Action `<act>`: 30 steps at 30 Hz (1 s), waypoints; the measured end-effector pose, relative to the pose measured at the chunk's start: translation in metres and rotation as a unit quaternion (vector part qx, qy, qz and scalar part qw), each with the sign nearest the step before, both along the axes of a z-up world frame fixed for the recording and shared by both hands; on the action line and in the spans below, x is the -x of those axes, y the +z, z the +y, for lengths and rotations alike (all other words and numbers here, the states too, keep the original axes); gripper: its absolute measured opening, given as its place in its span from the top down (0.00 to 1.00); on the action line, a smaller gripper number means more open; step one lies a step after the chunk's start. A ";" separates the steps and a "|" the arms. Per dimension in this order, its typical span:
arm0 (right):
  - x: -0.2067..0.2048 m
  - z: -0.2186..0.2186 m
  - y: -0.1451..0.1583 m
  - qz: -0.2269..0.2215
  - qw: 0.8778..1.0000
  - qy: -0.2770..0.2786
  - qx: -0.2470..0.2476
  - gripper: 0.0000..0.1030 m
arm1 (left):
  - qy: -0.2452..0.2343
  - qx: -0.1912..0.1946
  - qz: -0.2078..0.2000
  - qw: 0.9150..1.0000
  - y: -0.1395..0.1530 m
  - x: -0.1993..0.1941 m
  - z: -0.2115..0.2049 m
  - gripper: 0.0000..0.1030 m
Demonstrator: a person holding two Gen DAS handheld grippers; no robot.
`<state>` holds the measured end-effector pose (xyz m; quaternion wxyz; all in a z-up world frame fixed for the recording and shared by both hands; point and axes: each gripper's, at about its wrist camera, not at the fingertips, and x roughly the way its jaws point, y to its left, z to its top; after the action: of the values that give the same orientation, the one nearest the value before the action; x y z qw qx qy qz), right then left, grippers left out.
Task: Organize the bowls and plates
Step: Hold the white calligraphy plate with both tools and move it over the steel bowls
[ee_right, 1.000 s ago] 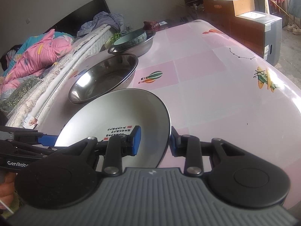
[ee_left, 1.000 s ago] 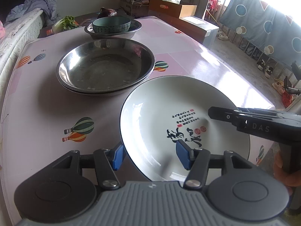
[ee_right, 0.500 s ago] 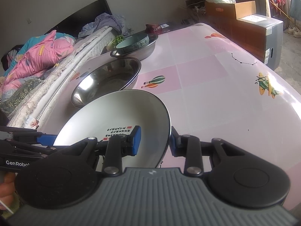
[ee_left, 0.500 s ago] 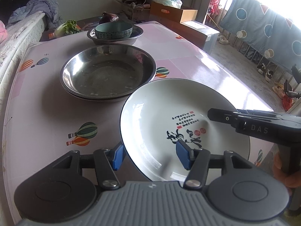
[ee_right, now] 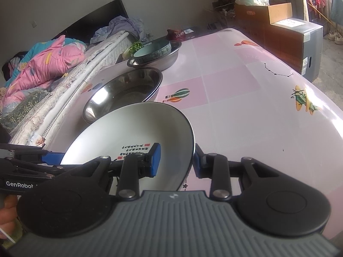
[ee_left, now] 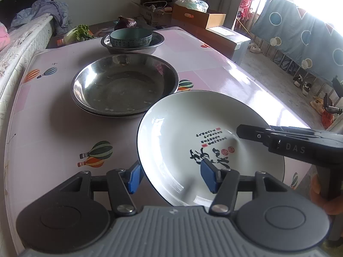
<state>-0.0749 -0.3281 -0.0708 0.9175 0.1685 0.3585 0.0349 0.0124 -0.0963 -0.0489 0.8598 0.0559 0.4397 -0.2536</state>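
A white plate (ee_left: 182,132) with black calligraphy hangs tilted over the near end of the pink table (ee_left: 49,128), held from two sides. My left gripper (ee_left: 171,178) is shut on its near rim, one blue pad under the rim and one inside. My right gripper (ee_right: 175,160) is shut on the plate (ee_right: 133,128) at its right rim, and its black finger (ee_left: 253,133) reaches in from the right. Just beyond stand two nested steel basins (ee_left: 124,87). Farther back a teal bowl (ee_left: 130,37) sits in another steel basin (ee_left: 157,41).
A bed with pink bedding (ee_right: 42,64) runs along the table's left side. Cardboard boxes (ee_right: 278,12) stand past the far right corner, and greens (ee_left: 80,32) lie behind the table. The table's right edge (ee_left: 278,98) drops to the floor. A hand (ee_left: 321,194) grips the right tool.
The plate keeps its place between both grippers. The basins and table have slid slightly lower and nearer in both views.
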 end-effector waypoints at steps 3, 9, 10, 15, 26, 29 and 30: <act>0.000 0.000 0.002 -0.001 1.000 0.000 0.000 0.70 | 0.001 0.001 0.000 1.000 0.001 0.000 0.000 0.44; 0.000 0.000 0.002 -0.002 1.000 0.000 0.000 0.70 | 0.002 0.001 -0.001 1.000 0.001 0.000 0.001 0.44; 0.000 0.000 0.002 -0.002 1.000 0.000 0.000 0.70 | 0.001 0.001 -0.001 1.000 0.001 0.000 0.001 0.44; 0.000 0.001 0.002 -0.002 1.000 0.000 0.000 0.70 | 0.002 0.002 -0.002 1.000 0.002 0.000 0.001 0.44; -0.001 0.001 0.005 -0.003 1.000 0.002 0.000 0.70 | 0.010 0.006 -0.005 1.000 0.006 0.000 0.004 0.44; -0.001 0.002 0.006 -0.003 1.000 0.003 0.001 0.70 | 0.013 0.007 -0.006 1.000 0.007 0.000 0.005 0.44; -0.002 0.003 0.007 -0.004 1.000 0.003 0.001 0.70 | 0.014 0.007 -0.007 1.000 0.007 0.000 0.006 0.44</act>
<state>-0.0730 -0.3255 -0.0638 0.9188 0.1664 0.3558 0.0382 0.0126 -0.0907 -0.0420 0.8665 0.0454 0.4328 -0.2446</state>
